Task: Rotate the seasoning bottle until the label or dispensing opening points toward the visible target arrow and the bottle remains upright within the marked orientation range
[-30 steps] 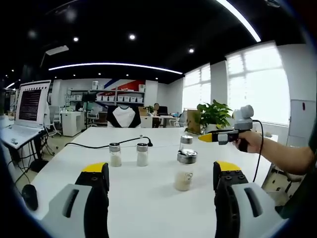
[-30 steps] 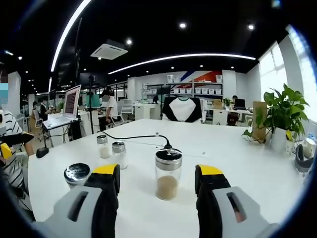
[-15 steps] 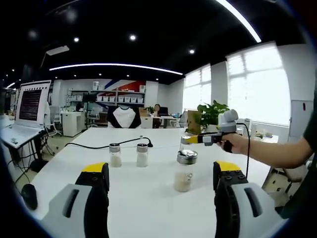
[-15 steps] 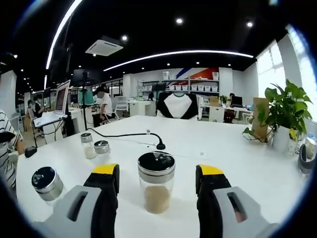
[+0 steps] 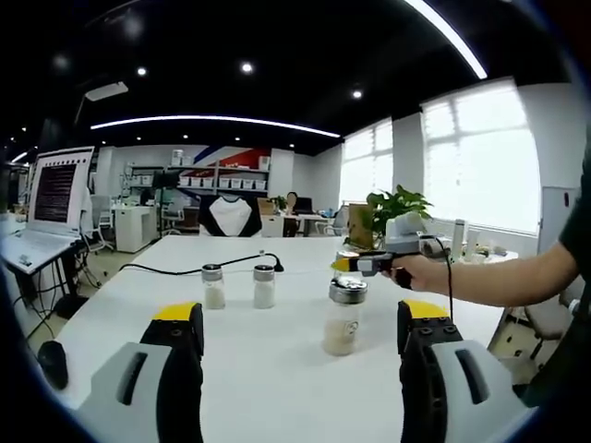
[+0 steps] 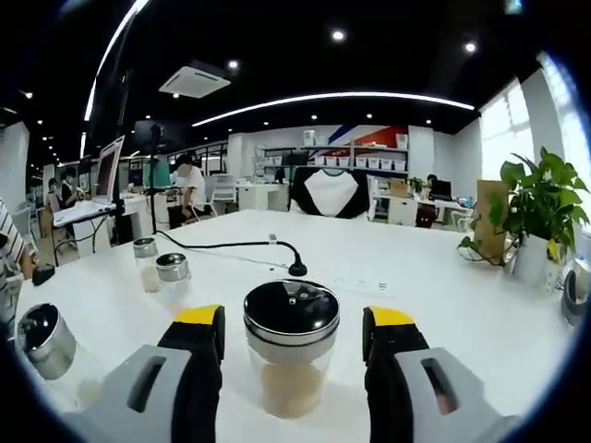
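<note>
Bottle (image 6: 291, 355) of clear glass with a shiny black cap, brown powder filling its lower part, upright on the white table (image 6: 443, 305) right between the jaws of the right gripper (image 6: 291, 323). Jaws spread wide on either side of it, grey with yellow tips, not touching the glass; narrow gaps left on both flanks. Broad bare tabletop beyond, far edge well off. To the left, two small shakers (image 6: 159, 270) with silver caps standing side by side, and a fourth jar (image 6: 44, 338) with a metal cap near the left margin. Black cable (image 6: 231, 245) curling across the table, ending in a black plug beyond the bottle. Leafy plant (image 6: 536, 208) at the far right.

From the left gripper view: left gripper (image 5: 295, 318) also spread wide, holding nothing, with smooth open table between its jaws. Ahead and slightly right, a clear jar (image 5: 343, 318) with a silver cap and pale powder, upright and apart from both jaws. Behind it the right gripper (image 5: 343, 265) reaching in from the right, held in a hand (image 5: 420, 273); whether the bottle behind that jar is the one it brackets cannot be told. Two small shakers (image 5: 238, 287) farther left, cable (image 5: 185, 269) behind them. Open laptop (image 5: 46, 208) on a stand past the table's left edge.
</note>
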### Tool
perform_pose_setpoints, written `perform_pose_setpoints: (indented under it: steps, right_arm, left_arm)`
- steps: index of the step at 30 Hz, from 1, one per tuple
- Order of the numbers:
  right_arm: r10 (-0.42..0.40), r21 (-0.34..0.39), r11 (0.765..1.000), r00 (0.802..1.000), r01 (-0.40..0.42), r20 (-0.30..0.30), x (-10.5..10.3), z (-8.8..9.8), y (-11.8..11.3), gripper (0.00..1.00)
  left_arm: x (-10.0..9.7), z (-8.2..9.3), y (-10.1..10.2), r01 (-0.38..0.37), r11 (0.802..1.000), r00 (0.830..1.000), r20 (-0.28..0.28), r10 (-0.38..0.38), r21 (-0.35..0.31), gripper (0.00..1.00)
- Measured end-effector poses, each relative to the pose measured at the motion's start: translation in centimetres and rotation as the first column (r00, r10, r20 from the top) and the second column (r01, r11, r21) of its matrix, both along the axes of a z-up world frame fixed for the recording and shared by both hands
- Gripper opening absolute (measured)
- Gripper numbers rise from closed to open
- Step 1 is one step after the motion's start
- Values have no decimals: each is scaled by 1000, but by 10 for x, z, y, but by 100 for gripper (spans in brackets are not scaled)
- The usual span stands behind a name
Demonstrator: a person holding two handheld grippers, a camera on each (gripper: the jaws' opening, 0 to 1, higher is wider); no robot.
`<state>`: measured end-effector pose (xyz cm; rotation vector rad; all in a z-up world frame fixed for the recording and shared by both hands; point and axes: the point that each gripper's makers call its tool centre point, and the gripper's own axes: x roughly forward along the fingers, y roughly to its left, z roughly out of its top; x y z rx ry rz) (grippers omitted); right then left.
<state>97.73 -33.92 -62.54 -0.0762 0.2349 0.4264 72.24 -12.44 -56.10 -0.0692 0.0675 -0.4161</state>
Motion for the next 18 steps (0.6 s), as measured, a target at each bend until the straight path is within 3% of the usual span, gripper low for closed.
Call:
perform_pose_setpoints:
  steps: [6,10,13,18]
  right_arm:
    - [-23,3,1000,999,23,-28,5,-9,1,56]
    - [-26,-5,1000,1000,25,-15,7,-10,3,52]
    - [-19,-19,1000,1000,19,-13,10,-11,5,43]
    - [-23,-26,999,1000,23,6,13,-10,4,43]
  left_arm:
    - [0,-3,1,-4,1000,1000,-10,4,1,91]
    - [1,-1,0,-5,1000,1000,-2,5,2,91]
    - [1,-2,-1,-2,1000,1000,-7,2,3,91]
    - [1,-2,-1,-5,1000,1000,-8,5,6,91]
